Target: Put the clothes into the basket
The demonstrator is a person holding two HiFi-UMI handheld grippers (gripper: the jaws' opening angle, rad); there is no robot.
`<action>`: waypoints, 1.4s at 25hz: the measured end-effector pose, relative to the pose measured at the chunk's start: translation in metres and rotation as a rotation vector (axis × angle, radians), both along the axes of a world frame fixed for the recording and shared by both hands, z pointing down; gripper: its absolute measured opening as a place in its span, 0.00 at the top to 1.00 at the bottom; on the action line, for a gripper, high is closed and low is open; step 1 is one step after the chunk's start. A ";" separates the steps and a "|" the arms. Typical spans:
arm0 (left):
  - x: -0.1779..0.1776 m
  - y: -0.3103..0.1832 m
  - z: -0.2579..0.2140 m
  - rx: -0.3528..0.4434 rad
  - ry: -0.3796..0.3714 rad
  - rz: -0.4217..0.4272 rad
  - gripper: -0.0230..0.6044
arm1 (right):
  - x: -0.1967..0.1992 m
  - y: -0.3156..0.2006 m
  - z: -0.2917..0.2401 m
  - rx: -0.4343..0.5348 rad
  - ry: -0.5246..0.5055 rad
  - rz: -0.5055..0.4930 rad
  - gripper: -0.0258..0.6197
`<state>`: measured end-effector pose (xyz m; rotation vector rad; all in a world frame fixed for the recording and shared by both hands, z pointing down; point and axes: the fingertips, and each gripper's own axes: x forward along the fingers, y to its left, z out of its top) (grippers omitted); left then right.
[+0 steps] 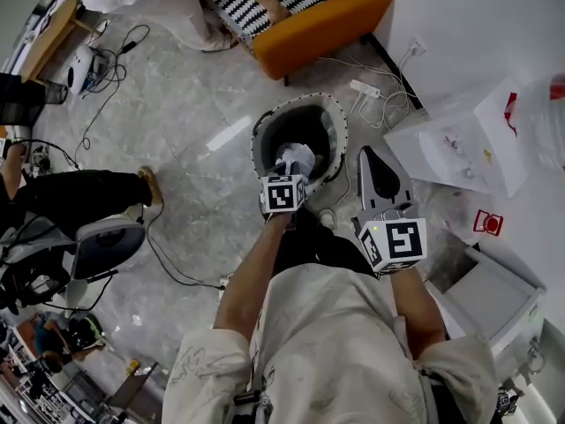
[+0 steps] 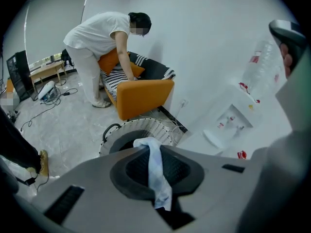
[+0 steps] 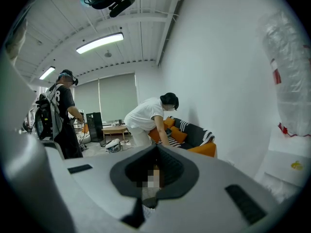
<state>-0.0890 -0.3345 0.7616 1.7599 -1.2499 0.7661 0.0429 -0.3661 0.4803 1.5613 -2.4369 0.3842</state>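
The round white wicker basket [image 1: 334, 117] with a dark inside stands on the marble floor just ahead of me. My left gripper [image 1: 290, 177] points down over its opening, shut on a pale blue-white cloth [image 1: 297, 158]. In the left gripper view the cloth [image 2: 156, 174] runs between the closed jaws of the left gripper [image 2: 148, 148] and hangs over the basket [image 2: 146, 128]. My right gripper [image 1: 372, 155] is to the right of the basket and beside its rim. In the right gripper view the right gripper [image 3: 156, 148] has its jaws together with no cloth between them.
An orange sofa [image 1: 322, 25] with striped cushions stands beyond the basket, and a person in white [image 2: 97, 38] bends over it. A power strip with cables [image 1: 364, 88] lies near the wall. A white dispenser [image 1: 459, 144] is at the right. Another person's legs [image 1: 79, 193] are at the left.
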 end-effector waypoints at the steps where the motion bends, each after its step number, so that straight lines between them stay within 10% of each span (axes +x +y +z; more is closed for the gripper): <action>1: 0.001 0.001 0.002 -0.013 0.010 0.014 0.91 | -0.001 -0.001 0.001 -0.001 0.001 -0.001 0.98; 4: 0.006 0.003 0.010 -0.049 0.037 0.043 0.67 | -0.002 -0.003 0.004 -0.004 0.005 -0.004 0.98; 9: 0.001 0.002 0.010 -0.043 0.027 0.030 0.59 | -0.005 -0.005 0.005 -0.008 0.005 -0.007 0.98; 35: -0.016 -0.002 -0.117 0.276 0.078 -0.056 0.59 | -0.022 -0.006 -0.032 0.070 -0.021 -0.052 0.98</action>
